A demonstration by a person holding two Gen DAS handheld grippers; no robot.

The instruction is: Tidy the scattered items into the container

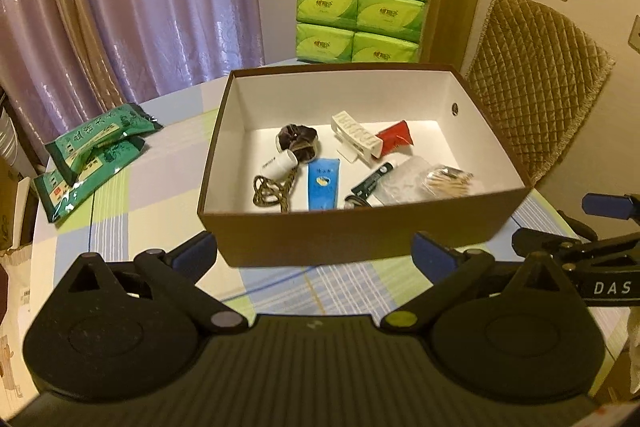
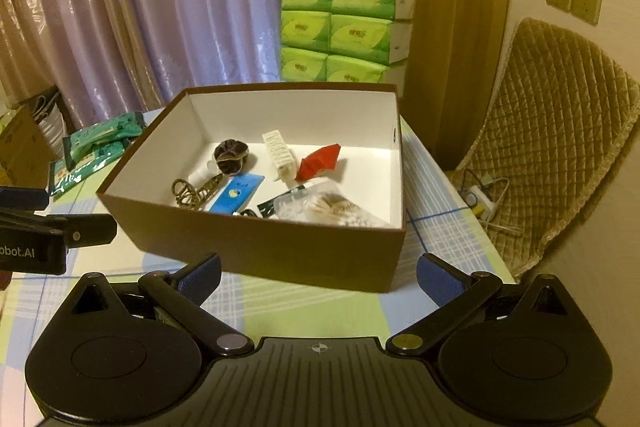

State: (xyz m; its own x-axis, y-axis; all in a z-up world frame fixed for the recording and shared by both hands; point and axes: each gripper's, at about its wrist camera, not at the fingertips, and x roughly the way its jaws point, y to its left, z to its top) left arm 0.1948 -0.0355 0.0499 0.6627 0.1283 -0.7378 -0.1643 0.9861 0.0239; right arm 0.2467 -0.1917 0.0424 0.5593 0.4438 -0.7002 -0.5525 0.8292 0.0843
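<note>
On the far left of the checked pastel tablecloth (image 1: 132,195), two dark green foil packets (image 1: 94,155) lie overlapping, well apart from the brown cardboard box with a white inside (image 1: 360,231). The left gripper (image 1: 314,251) hovers just in front of the box's near wall, its blue-padded jaws spread wide with nothing between them.

Inside the box, from left: a dark velvet scrunchie (image 1: 298,143), a small white cap (image 1: 278,163) beside an olive braided cord (image 1: 272,189), a flat blue sachet (image 1: 323,183), a white plastic hair claw (image 1: 356,137) touching a red packet (image 1: 394,139), a dark slim tube (image 1: 370,181), and a clear bag of cotton swabs (image 1: 444,181) near the right wall.

The right gripper (image 2: 318,279) also hangs before the box, jaws wide apart and empty. Behind stands a stack of green tissue packs (image 1: 362,5); a quilted tan chair (image 1: 536,79) sits at right.
</note>
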